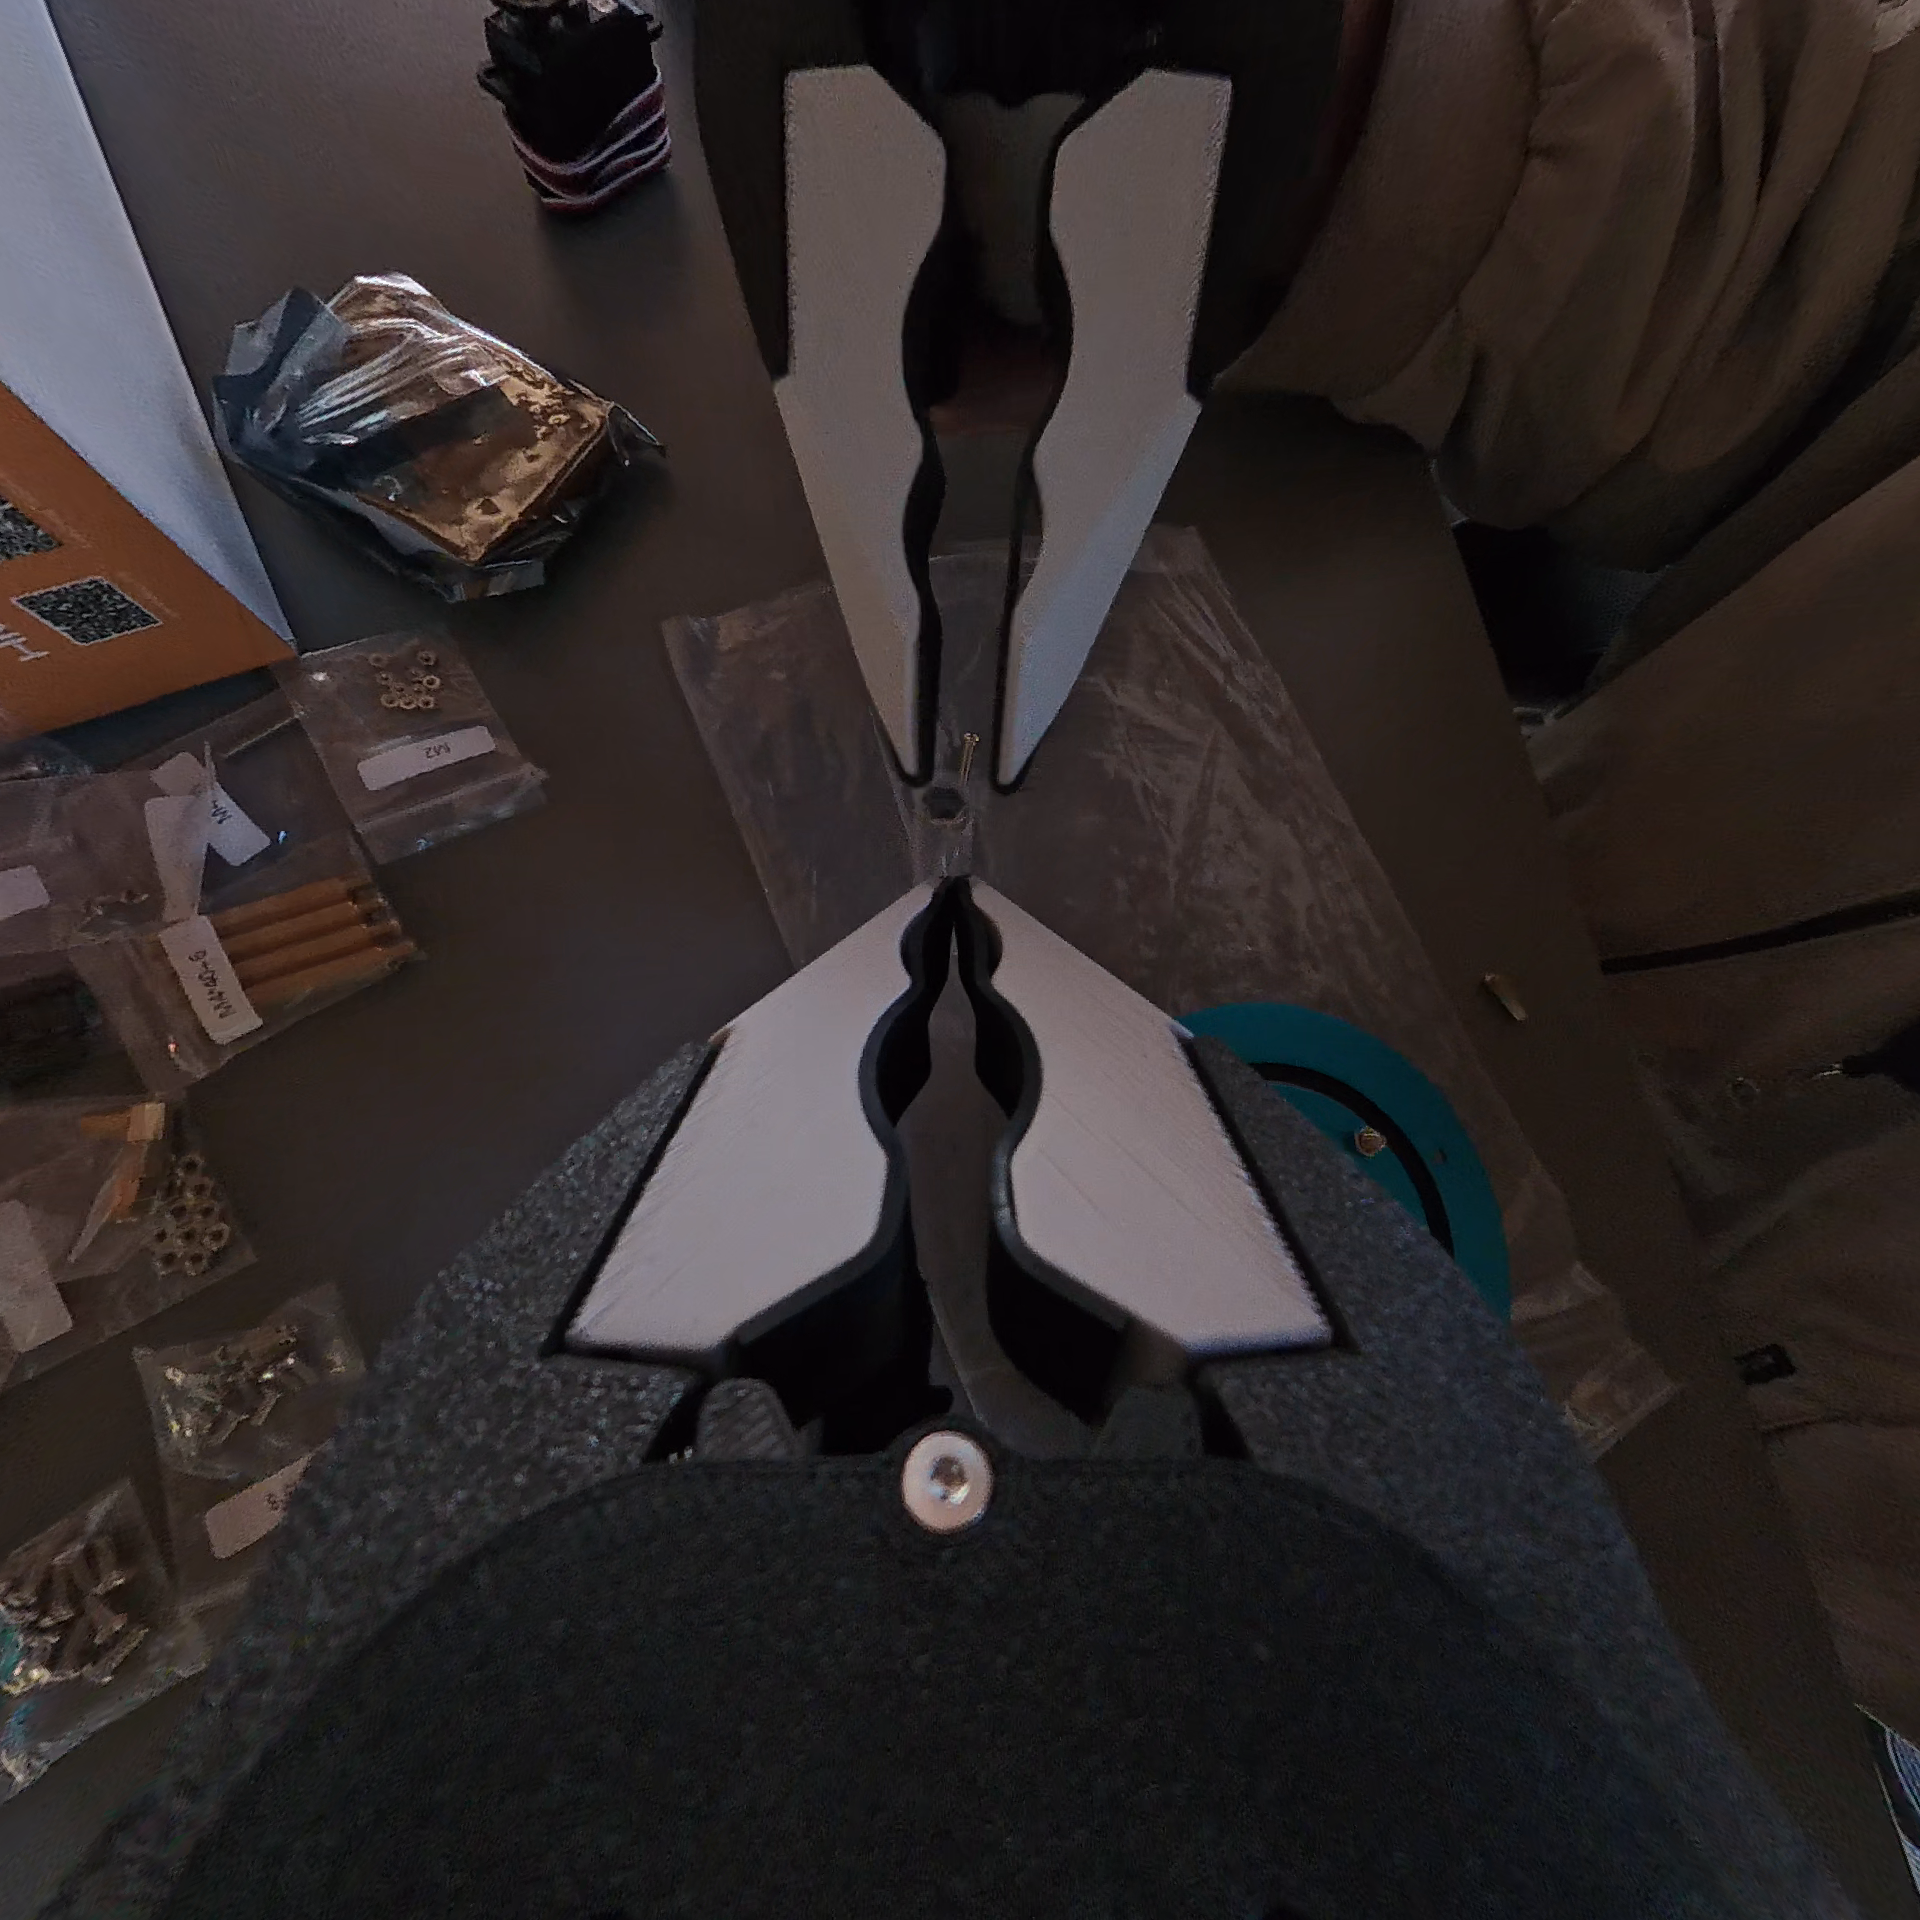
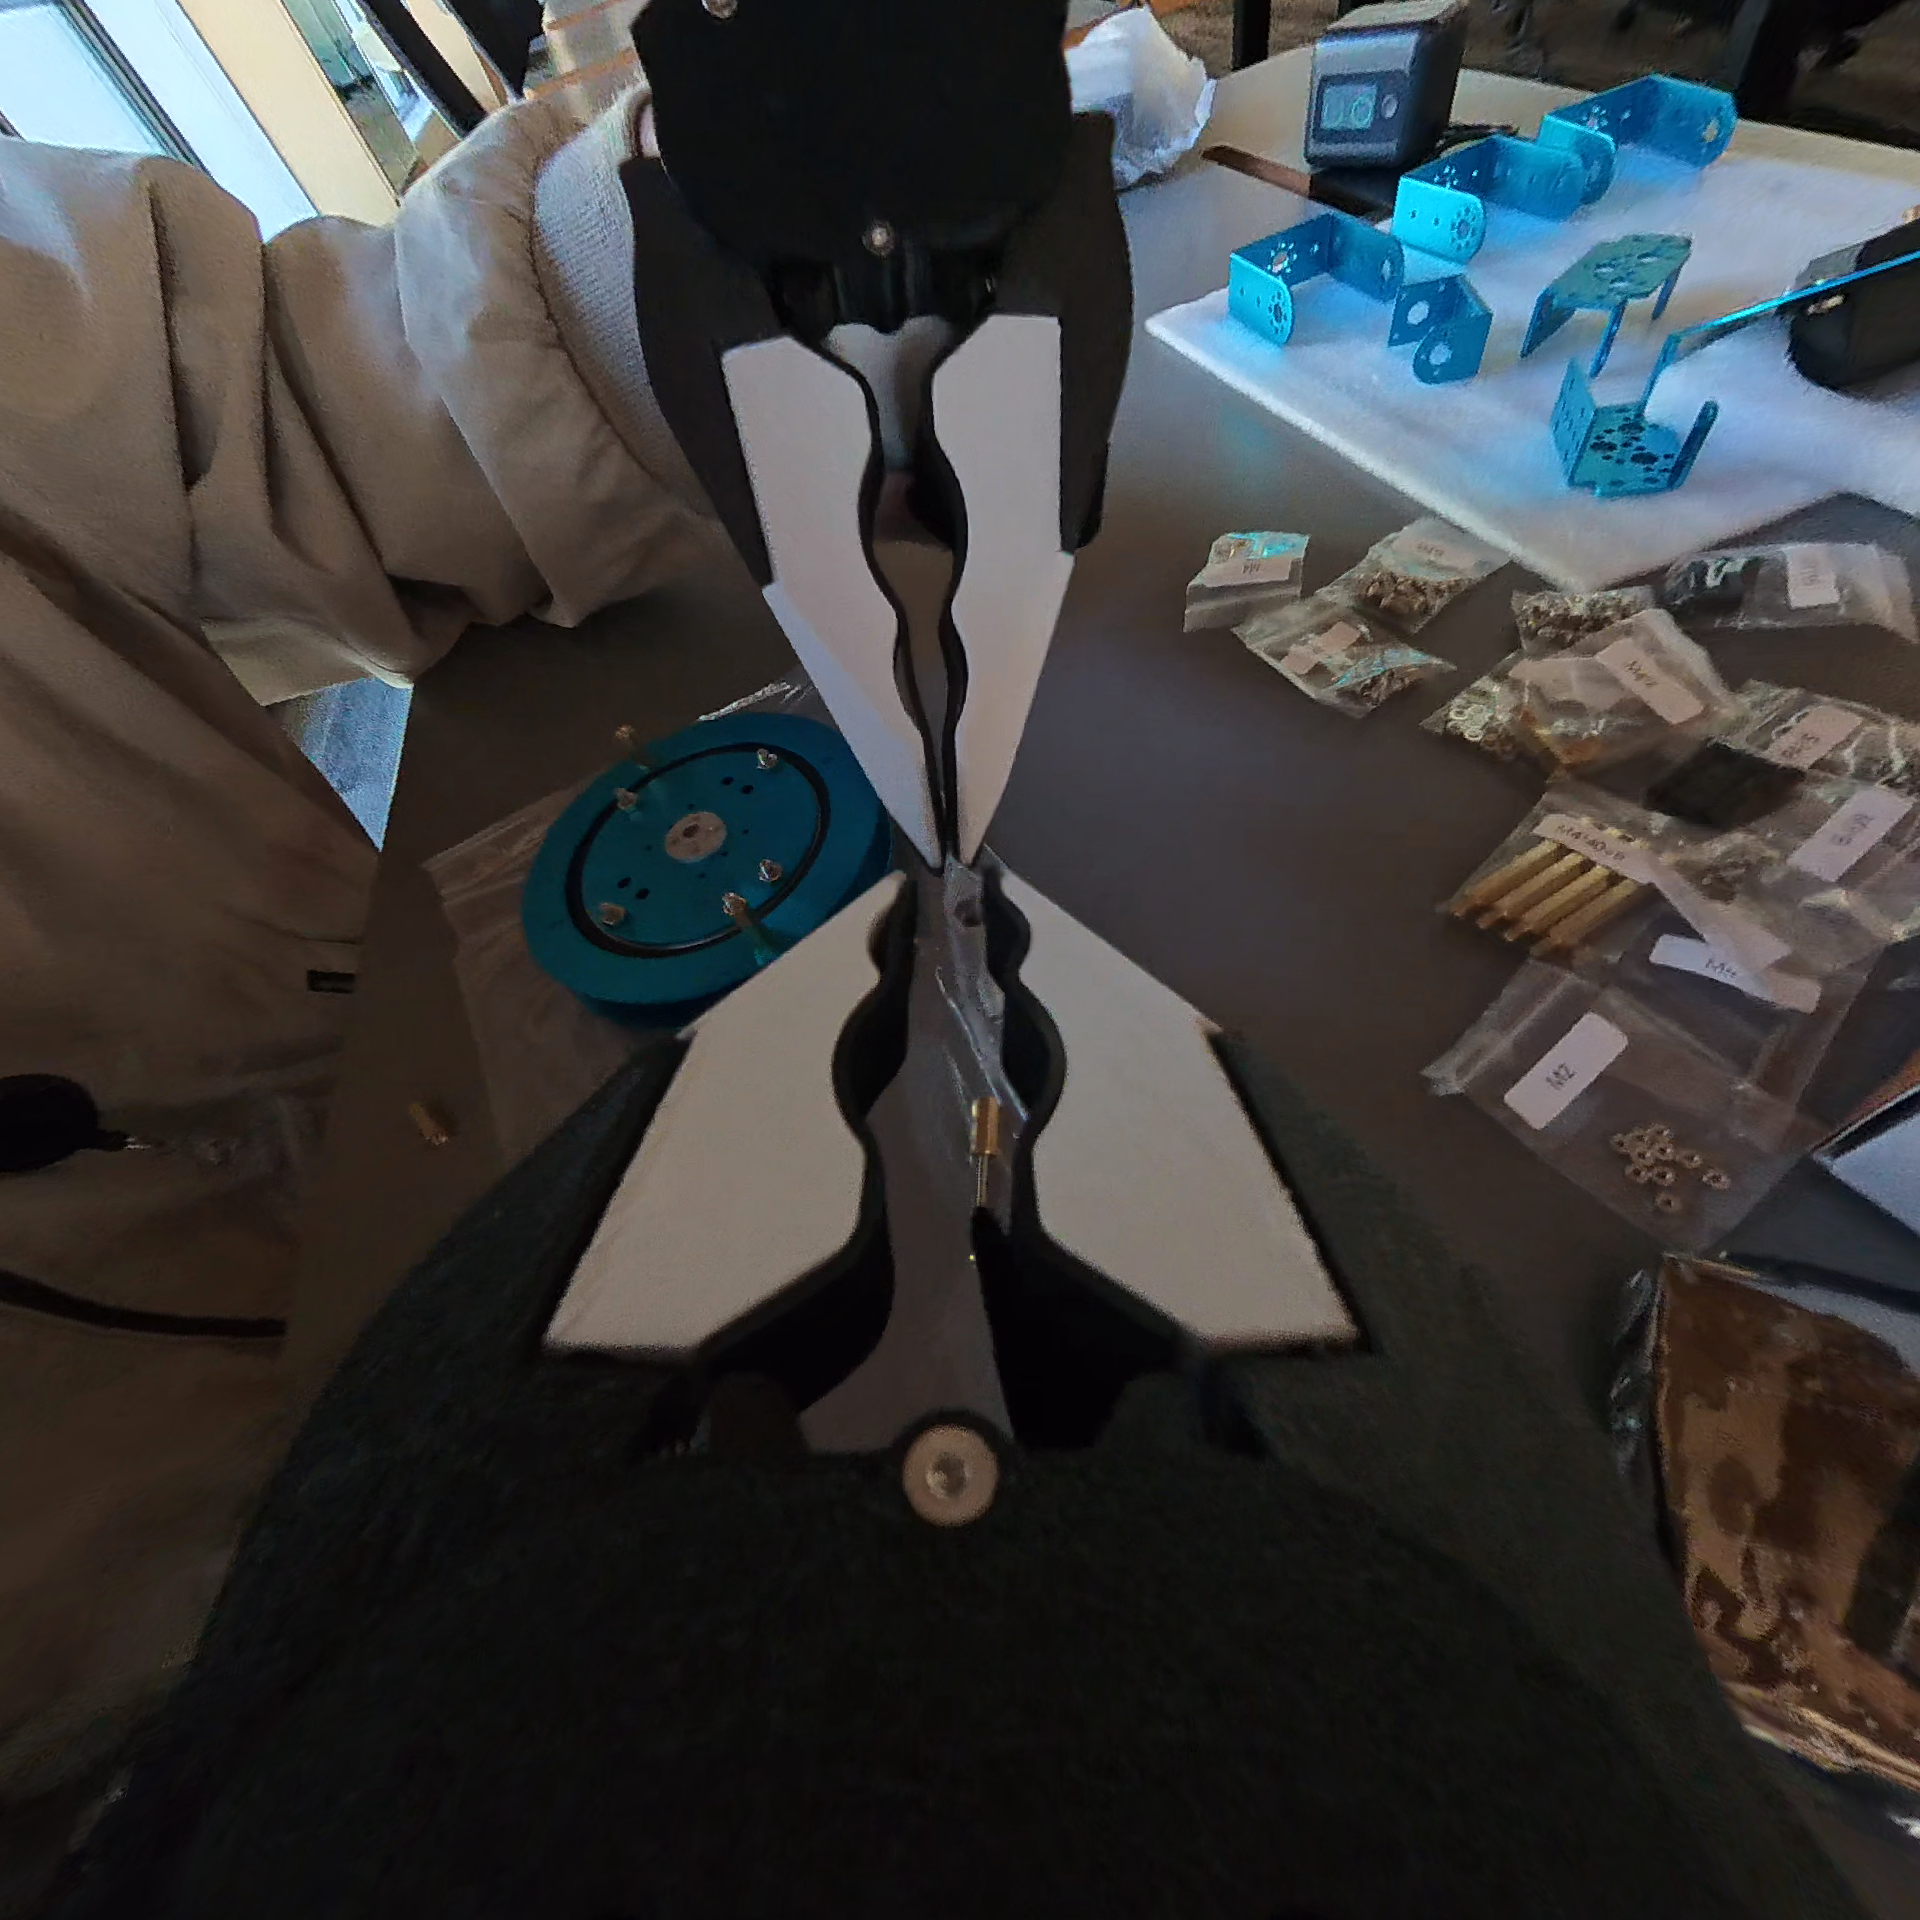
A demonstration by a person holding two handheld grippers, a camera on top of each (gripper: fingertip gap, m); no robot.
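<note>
Meeting tip to tip above the grey table (image 2: 1195, 821), the two grippers point straight at each other, both held low and nearly level; the left gripper (image 1: 951, 888) has its white fingers pressed together on the end of a small clear bag (image 1: 943, 836), which has a black nut (image 1: 943, 805) inside; the right gripper (image 2: 951, 881) comes from the opposite side with its fingers a little apart, and the same bag runs back between them; a brass standoff (image 2: 983, 1127) lies in the bag close to one finger, and I cannot tell if the fingers press it. Under the tips a clear plastic sheet (image 1: 1195, 790) lies flat on the table; a blue round disc (image 2: 696, 862) with small screws standing in it rests near the table edge, beside a person's beige sleeve (image 2: 312, 436). Labelled bags of hardware (image 2: 1558, 1081) are spread well apart from the grippers; blue metal brackets (image 2: 1314, 281) lie on a white foam sheet (image 2: 1455, 416) toward the far edge.
</note>
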